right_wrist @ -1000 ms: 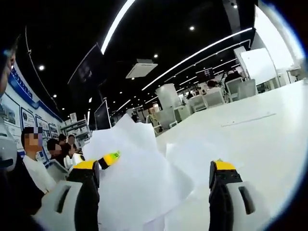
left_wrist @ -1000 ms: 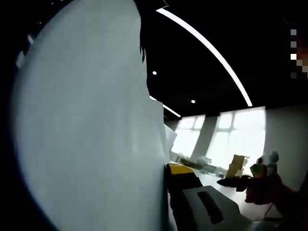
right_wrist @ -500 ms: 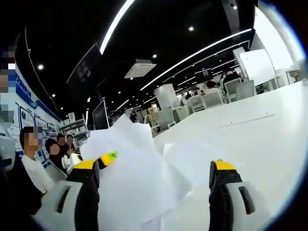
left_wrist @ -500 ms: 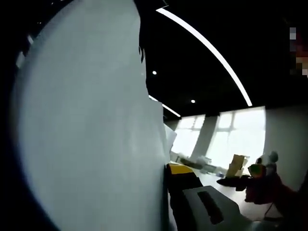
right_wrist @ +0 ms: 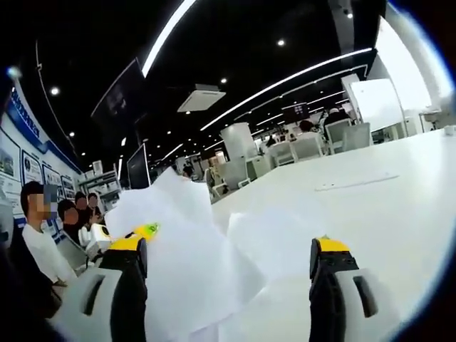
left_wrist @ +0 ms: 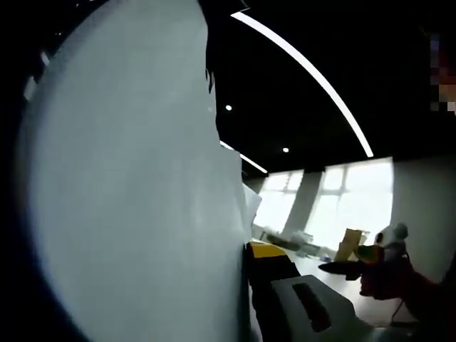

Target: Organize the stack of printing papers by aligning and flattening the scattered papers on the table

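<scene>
Paper point(left_wrist: 135, 192) stands up on edge against my left gripper point(left_wrist: 285, 285), a smooth matte white sheet; whether those jaws pinch it I cannot tell, one jaw being hidden. My right gripper point(right_wrist: 228, 285) holds its jaws wide apart over the papers point(right_wrist: 192, 263), crumpled and fanned unevenly on the glossy white table point(right_wrist: 385, 206), ready to square them.

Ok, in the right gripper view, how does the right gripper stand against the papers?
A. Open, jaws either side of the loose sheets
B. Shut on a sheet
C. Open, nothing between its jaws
A: the right gripper is open, its yellow-tipped jaws set wide apart with the crumpled papers between them on the table.
</scene>
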### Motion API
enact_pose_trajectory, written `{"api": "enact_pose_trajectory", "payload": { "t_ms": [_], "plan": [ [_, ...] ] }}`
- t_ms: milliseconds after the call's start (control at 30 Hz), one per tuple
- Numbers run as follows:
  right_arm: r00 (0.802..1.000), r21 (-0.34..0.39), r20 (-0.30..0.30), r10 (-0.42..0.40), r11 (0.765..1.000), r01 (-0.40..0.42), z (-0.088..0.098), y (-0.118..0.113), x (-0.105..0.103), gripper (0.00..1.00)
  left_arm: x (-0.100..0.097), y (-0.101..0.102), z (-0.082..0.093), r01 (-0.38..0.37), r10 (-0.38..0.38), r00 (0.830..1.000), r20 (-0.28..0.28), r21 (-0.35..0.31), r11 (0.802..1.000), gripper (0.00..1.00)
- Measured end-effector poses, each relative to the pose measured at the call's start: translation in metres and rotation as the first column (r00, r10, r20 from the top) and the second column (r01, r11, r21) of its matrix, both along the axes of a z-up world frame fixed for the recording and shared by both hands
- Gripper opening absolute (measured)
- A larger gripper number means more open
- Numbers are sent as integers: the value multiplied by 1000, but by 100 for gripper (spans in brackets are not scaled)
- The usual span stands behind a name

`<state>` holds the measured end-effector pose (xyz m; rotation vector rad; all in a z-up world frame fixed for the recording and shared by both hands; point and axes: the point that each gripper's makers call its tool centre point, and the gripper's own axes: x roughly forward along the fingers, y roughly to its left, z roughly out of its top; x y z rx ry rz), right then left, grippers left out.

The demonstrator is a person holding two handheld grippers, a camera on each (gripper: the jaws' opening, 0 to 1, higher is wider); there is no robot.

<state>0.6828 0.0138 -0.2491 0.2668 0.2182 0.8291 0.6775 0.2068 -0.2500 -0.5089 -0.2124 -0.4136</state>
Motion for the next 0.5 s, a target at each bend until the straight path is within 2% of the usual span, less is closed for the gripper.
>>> {"api": "enact_pose_trajectory", "payload": {
  "t_ms": [500],
  "plan": [
    [998,-33,31,-47,998,48,10,-11,22,90,0,0,0,1,-1,1000,-2,2,1000,8]
  ]
}}
